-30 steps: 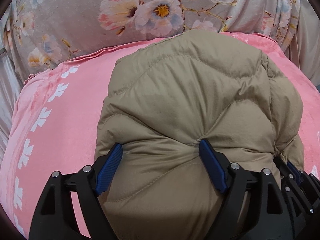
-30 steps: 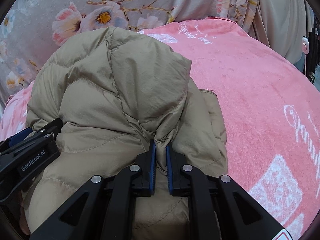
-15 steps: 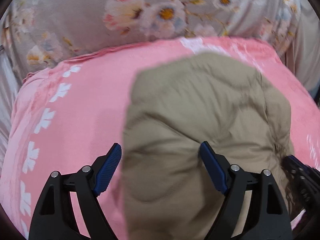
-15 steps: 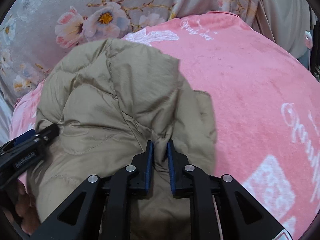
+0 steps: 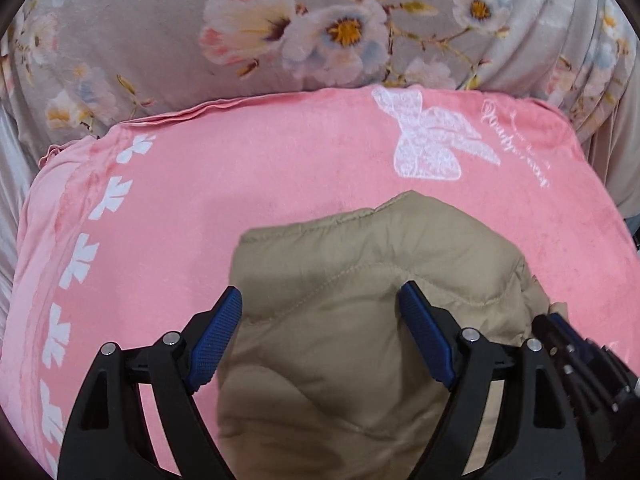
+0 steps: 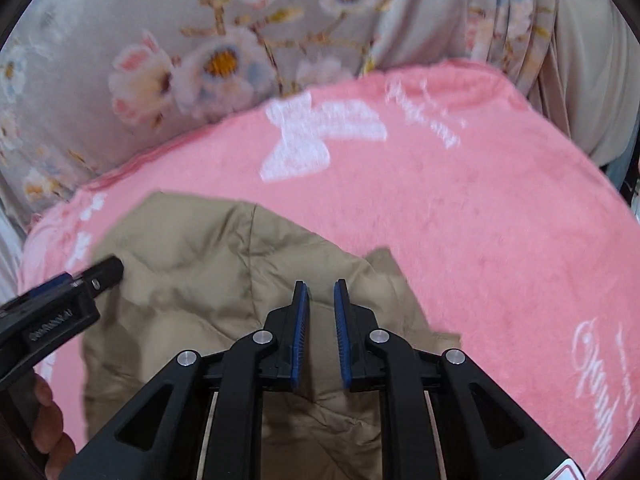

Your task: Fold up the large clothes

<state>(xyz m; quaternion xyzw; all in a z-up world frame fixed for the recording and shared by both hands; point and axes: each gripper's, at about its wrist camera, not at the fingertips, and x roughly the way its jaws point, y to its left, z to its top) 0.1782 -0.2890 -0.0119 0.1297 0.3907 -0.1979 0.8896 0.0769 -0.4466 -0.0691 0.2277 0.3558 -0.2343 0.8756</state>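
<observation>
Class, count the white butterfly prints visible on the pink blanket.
1: a single white butterfly print lies on the pink blanket near its far edge, beyond the beige padded jacket. Others may be hidden.

My feeds show soft, even indoor light without glare; the left view is sharp, the right motion-blurred, both bowed with dark fisheye corners.

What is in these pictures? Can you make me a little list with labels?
garment: tan puffer jacket, bunched up, lying on the blanket
surface: pink blanket with white butterfly print
backdrop: grey floral fabric behind the blanket
left gripper: open wide, fingers straddling the jacket
right gripper: slightly open, nothing pinched, above the jacket
blur: right wrist view is smeared
</observation>
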